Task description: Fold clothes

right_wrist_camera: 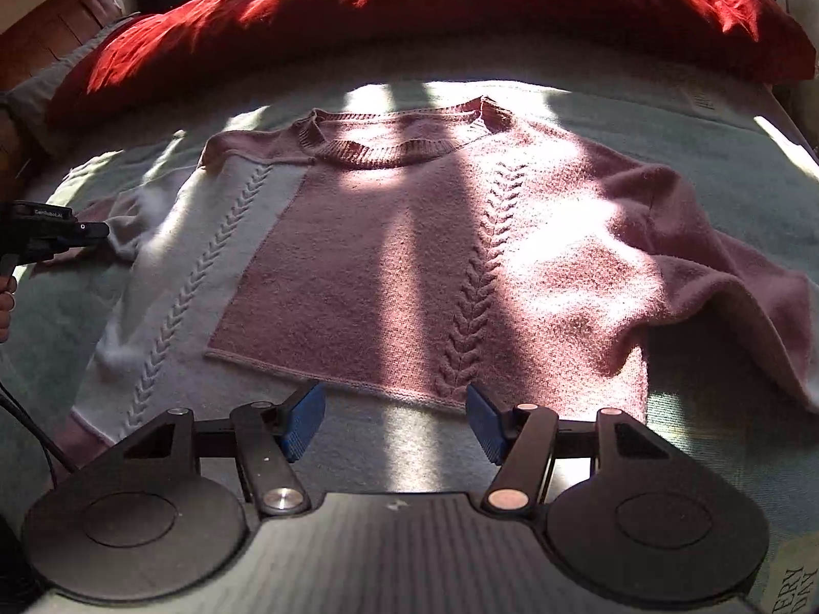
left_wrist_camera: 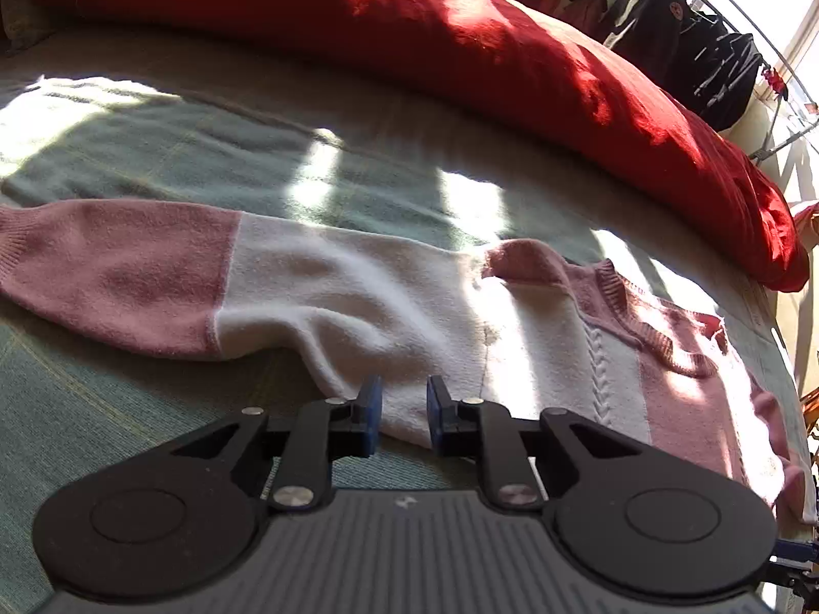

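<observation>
A pink and white knit sweater [right_wrist_camera: 419, 245] lies flat, front up, on a pale green bed cover [right_wrist_camera: 716, 163]. Its left sleeve [left_wrist_camera: 153, 276] stretches out to the side, white near the shoulder and pink toward the cuff. My left gripper [left_wrist_camera: 404, 417] is partly open, low at the underarm edge of the white sleeve, with nothing between its blue pads [left_wrist_camera: 371, 409]. It also shows in the right wrist view [right_wrist_camera: 92, 230] at the sweater's left side. My right gripper [right_wrist_camera: 391, 422] is wide open and empty, just in front of the sweater's bottom hem.
A red duvet [left_wrist_camera: 460, 51] is bunched along the far side of the bed. Dark clothes hang on a drying rack [left_wrist_camera: 691, 41] by the window at the right. The sweater's right sleeve [right_wrist_camera: 742, 297] is rumpled near the bed's right side.
</observation>
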A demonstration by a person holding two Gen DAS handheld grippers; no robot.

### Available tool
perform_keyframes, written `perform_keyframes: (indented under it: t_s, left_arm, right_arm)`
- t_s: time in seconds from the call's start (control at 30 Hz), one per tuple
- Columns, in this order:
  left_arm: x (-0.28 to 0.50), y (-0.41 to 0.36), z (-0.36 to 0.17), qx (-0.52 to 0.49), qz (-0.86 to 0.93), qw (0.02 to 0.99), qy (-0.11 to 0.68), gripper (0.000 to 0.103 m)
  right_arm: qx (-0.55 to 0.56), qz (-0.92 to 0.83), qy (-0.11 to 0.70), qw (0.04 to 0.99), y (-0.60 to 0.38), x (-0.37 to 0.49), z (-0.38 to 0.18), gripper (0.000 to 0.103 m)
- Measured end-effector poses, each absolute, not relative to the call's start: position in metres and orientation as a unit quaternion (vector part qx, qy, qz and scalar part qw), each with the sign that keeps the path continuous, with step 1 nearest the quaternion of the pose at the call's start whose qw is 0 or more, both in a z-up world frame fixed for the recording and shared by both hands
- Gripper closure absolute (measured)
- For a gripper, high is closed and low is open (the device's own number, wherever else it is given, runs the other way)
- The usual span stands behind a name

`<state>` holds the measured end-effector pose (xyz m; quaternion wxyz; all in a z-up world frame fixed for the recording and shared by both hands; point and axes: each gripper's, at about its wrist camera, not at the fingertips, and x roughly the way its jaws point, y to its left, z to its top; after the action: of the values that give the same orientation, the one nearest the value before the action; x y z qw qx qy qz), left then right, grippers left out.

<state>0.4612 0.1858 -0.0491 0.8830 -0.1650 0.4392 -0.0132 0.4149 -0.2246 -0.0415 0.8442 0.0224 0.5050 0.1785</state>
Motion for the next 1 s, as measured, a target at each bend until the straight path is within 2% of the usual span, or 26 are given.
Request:
perform_keyframes:
  t_s: [0.1,0.2,0.33,0.4,0.53,0.57,0.67,0.73,1.0]
  left_arm:
    - [0.463,0.143,-0.051,-0.117,-0.098,0.891,0.428,0.079]
    - [0.475,0.118,-0.075,-0.08,-0.113,0.877,0.46,0.077]
    - [0.462,0.13,-0.09,-0.13,-0.096,0.863,0.479,0.076]
    - [0.446,0.133,-0.087,-0.136,-0.097,0.854,0.493,0.076]
    - [0.431,0.134,-0.074,-0.122,-0.101,0.847,0.507,0.073]
    - [0.433,0.132,-0.07,-0.11,-0.105,0.853,0.499,0.069]
    - [0.447,0.121,-0.064,-0.062,-0.123,0.876,0.461,0.048]
    - [0.456,0.115,-0.072,-0.045,-0.124,0.873,0.47,0.047]
    - [0.405,0.105,-0.057,-0.002,-0.153,0.865,0.477,0.047]
  right_arm:
    - [0.022,0.195,0.505,0.841,-0.212,0.417,-0.044,0.038]
    - [0.014,0.207,0.504,0.838,-0.202,0.417,-0.046,0.038]
    - [-0.006,0.213,0.504,0.837,-0.199,0.411,-0.044,0.038]
    - [-0.01,0.211,0.508,0.835,-0.204,0.406,-0.044,0.033]
    - [-0.002,0.203,0.521,0.829,-0.213,0.399,-0.048,0.033]
    - [0.002,0.203,0.52,0.829,-0.214,0.398,-0.048,0.033]
    - [0.003,0.205,0.514,0.833,-0.21,0.398,-0.051,0.033]
    - [0.001,0.211,0.514,0.831,-0.204,0.402,-0.054,0.033]
    - [-0.054,0.205,0.546,0.811,-0.207,0.381,-0.065,0.033]
